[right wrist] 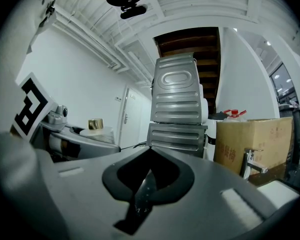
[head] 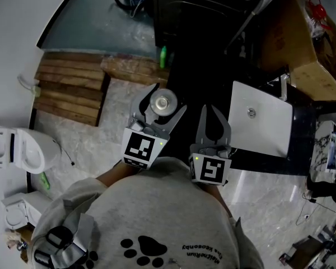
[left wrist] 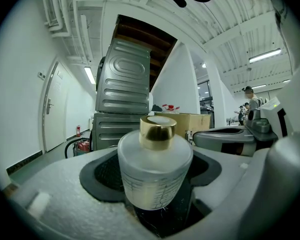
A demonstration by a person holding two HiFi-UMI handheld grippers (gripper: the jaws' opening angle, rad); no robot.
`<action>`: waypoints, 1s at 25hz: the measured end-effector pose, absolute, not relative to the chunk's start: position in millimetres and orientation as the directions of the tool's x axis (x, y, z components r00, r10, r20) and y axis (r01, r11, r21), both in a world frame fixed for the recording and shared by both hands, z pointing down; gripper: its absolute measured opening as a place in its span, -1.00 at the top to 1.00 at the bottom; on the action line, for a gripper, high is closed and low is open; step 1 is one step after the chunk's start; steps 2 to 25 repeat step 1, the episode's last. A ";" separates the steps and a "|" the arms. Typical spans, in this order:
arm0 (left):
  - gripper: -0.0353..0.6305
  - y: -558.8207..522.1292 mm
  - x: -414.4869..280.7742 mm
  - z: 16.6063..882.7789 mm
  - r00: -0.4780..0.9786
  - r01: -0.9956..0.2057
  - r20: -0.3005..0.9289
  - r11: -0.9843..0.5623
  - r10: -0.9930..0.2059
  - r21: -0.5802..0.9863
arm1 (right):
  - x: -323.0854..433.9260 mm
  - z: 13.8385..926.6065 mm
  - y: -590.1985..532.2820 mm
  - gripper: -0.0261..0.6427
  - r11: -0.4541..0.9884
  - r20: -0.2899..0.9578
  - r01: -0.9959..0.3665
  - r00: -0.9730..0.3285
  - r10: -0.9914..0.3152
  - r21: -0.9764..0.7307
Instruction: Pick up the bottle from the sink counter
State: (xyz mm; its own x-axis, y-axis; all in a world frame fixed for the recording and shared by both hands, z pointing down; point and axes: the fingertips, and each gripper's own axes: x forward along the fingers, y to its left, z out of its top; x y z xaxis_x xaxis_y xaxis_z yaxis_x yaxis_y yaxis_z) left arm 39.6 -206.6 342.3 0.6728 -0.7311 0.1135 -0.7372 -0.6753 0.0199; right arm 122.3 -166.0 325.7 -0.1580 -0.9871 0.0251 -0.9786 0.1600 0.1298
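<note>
Frosted gold-capped bottle upright, clamped in left tool.

I'm in a workshop-like hall — pallets, a cardboard box, stacked grey metal appliances, a toilet and a basin under bare ceiling pipes.

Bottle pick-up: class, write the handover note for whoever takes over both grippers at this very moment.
The left gripper is shut on the frosted, gold-capped bottle, jaws on its body.
The right gripper is shut and empty, beside it.
The bottle is cap up, held to the left of the white sink, off the counter.
Done: grasp and lift. Left: likely only to hold it steady.
</note>
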 end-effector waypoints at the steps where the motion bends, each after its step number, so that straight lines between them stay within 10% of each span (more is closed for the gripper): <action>1: -0.16 -207.4 39.5 342.7 0.674 -0.736 0.114 -0.677 -0.730 0.019 | 121.4 325.0 -167.2 0.92 0.158 0.024 -0.980 -0.156 -0.987 0.122; 25: -0.16 -207.4 39.5 342.7 0.674 -0.736 0.114 -0.677 -0.730 0.019 | 121.4 325.0 -167.2 0.92 0.158 0.024 -0.980 -0.156 -0.987 0.122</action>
